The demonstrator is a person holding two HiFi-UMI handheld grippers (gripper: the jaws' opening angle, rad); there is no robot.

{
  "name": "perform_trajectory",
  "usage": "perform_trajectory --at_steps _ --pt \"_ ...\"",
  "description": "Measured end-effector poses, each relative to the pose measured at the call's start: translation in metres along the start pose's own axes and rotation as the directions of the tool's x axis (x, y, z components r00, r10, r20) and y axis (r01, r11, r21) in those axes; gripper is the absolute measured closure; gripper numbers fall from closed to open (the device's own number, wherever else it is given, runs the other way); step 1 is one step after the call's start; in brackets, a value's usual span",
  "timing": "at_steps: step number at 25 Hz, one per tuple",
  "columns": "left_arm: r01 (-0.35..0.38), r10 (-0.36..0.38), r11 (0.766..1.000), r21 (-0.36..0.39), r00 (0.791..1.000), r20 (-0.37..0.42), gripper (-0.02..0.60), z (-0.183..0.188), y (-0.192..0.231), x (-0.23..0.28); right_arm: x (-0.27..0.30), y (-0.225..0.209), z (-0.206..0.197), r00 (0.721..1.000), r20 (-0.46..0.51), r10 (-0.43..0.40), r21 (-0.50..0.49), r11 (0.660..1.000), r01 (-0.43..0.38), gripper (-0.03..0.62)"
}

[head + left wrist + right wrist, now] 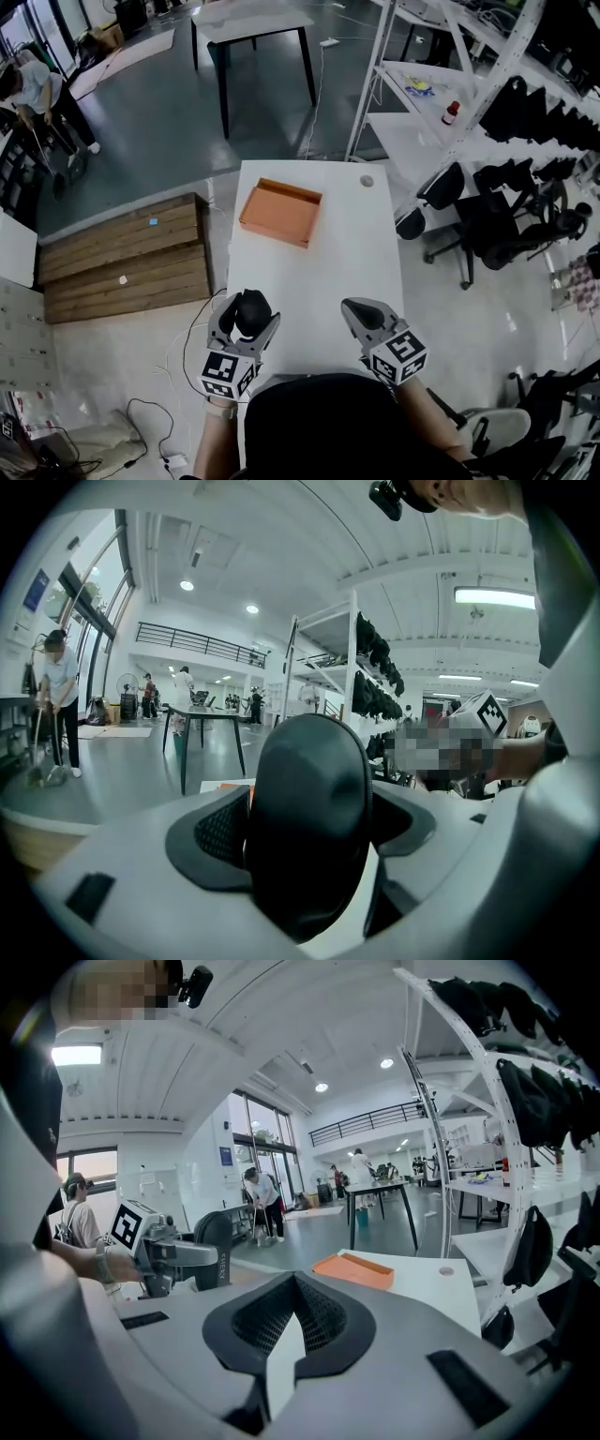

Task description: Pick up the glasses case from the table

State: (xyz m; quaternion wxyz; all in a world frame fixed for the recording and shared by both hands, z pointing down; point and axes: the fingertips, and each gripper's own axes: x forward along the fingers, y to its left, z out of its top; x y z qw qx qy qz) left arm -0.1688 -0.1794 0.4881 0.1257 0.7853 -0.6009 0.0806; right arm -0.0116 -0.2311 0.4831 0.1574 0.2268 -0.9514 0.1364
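Note:
A black glasses case (250, 312) stands upright between the jaws of my left gripper (244, 323), held just above the near left edge of the white table (319, 272). In the left gripper view the case (309, 827) fills the gap between the jaws. My right gripper (364, 314) hovers over the near right part of the table, shut with nothing in it; its dark pads (323, 1321) meet in the right gripper view. From that view, the left gripper with the case (214, 1241) shows at the left.
An orange open tray (279, 212) lies on the far half of the table, and a small round disc (367, 181) sits near the far right corner. White shelving (450, 112) and black office chairs (487, 220) stand to the right, wooden pallets (122, 258) to the left.

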Motion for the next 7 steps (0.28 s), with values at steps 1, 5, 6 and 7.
perform_trajectory --at_steps 1,5,6,7 --pt "0.0 0.0 1.0 0.0 1.0 -0.001 0.209 -0.0002 0.0005 0.0001 0.0002 0.0002 -0.0004 1.0 -0.001 -0.001 -0.001 1.0 0.001 0.568" --pt "-0.002 0.002 1.0 -0.002 1.0 -0.01 0.209 -0.0017 0.0022 -0.0013 -0.0004 0.0017 -0.0004 1.0 -0.005 0.0 -0.003 1.0 0.0 0.568" --pt "-0.002 0.002 1.0 -0.004 1.0 -0.014 0.209 -0.0025 0.0026 -0.0017 -0.0007 0.0021 -0.0004 1.0 -0.007 0.001 -0.003 1.0 -0.001 0.568" --pt "-0.002 0.002 1.0 -0.007 1.0 -0.017 0.209 -0.0033 0.0029 -0.0021 -0.0011 0.0024 -0.0004 1.0 -0.008 0.001 -0.004 1.0 -0.001 0.568"
